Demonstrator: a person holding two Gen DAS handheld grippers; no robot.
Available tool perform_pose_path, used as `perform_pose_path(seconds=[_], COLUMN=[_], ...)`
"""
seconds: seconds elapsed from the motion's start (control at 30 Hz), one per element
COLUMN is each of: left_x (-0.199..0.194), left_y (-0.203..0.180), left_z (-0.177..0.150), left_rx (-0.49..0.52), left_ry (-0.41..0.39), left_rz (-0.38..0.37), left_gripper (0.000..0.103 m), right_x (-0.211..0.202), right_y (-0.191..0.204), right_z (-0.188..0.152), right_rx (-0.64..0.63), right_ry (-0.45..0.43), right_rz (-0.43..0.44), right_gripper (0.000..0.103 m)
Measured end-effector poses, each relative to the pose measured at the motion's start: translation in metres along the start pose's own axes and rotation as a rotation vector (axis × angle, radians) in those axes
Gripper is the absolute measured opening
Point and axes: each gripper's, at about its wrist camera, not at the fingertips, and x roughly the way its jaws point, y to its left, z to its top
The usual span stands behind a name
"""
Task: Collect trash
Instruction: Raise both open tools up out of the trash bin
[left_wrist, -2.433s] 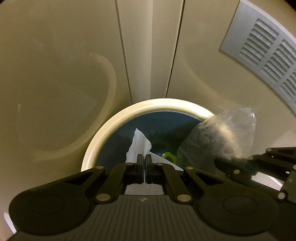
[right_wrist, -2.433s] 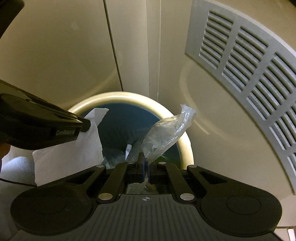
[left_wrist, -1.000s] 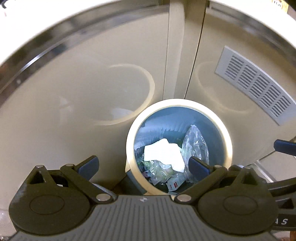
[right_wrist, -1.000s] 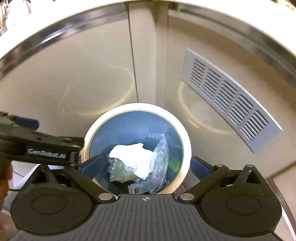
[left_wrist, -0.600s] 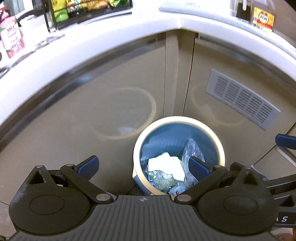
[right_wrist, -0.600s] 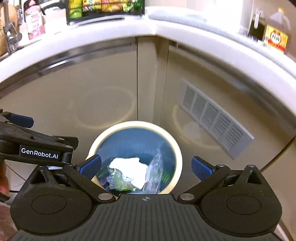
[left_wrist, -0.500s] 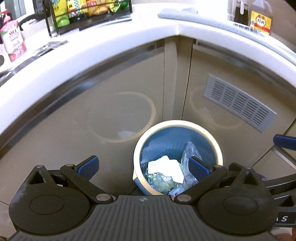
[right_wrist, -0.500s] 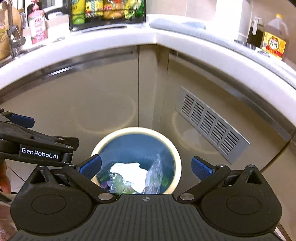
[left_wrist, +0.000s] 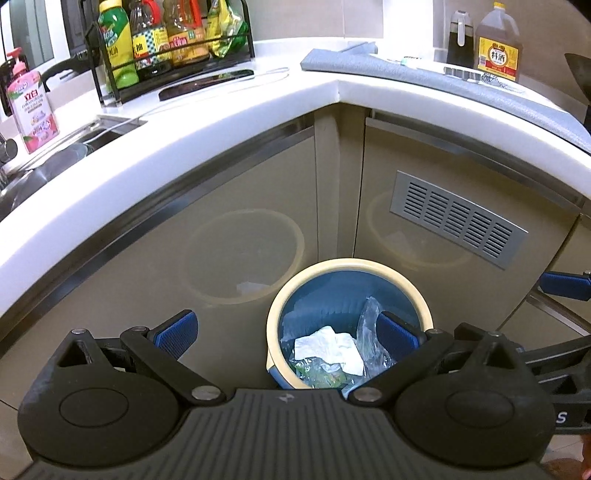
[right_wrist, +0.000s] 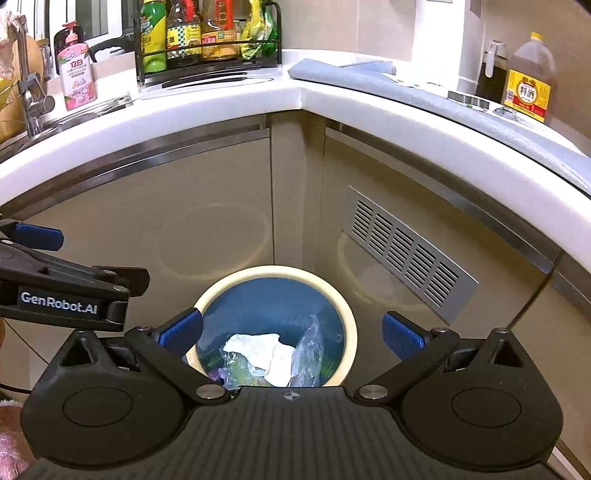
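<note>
A round bin (left_wrist: 347, 264) with a cream rim and blue inside stands on the floor in the cabinet corner. Inside it, a white tissue (left_wrist: 328, 349) lies on other trash, and a clear plastic bag (left_wrist: 369, 332) leans beside it. My left gripper (left_wrist: 286, 328) is open and empty, held well above the bin. The right wrist view shows the same bin (right_wrist: 277, 271), tissue (right_wrist: 258, 343) and bag (right_wrist: 308, 350). My right gripper (right_wrist: 291, 332) is also open and empty above them. The left gripper (right_wrist: 88, 260) reaches in from that view's left edge.
A white countertop (left_wrist: 221, 122) wraps the corner above beige cabinet doors with a grey vent grille (left_wrist: 458, 221). On it stand a rack of bottles (left_wrist: 166, 37), a pink soap bottle (left_wrist: 31, 107), a grey mat (left_wrist: 480, 88) and an oil jug (left_wrist: 496, 44). A sink (left_wrist: 55, 155) is at left.
Both grippers opened and let go of the tissue and the plastic bag, which now lie in the bin. Both then rose and drew back, bringing the countertop into view.
</note>
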Motion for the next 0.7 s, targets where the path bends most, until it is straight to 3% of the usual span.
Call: perform_pose_path(seconds=[0.7], left_x=[-0.017], left_y=[-0.004], left_z=[0.003], left_rx=[0.043], left_ry=[-0.047], left_rz=[0.018], left_gripper=[0.103], right_x=[-0.017], right_y=[0.003], right_z=[0.002], right_rx=[-0.069], right_ry=[-0.050], right_rz=[0.011], right_gripper=[0.103])
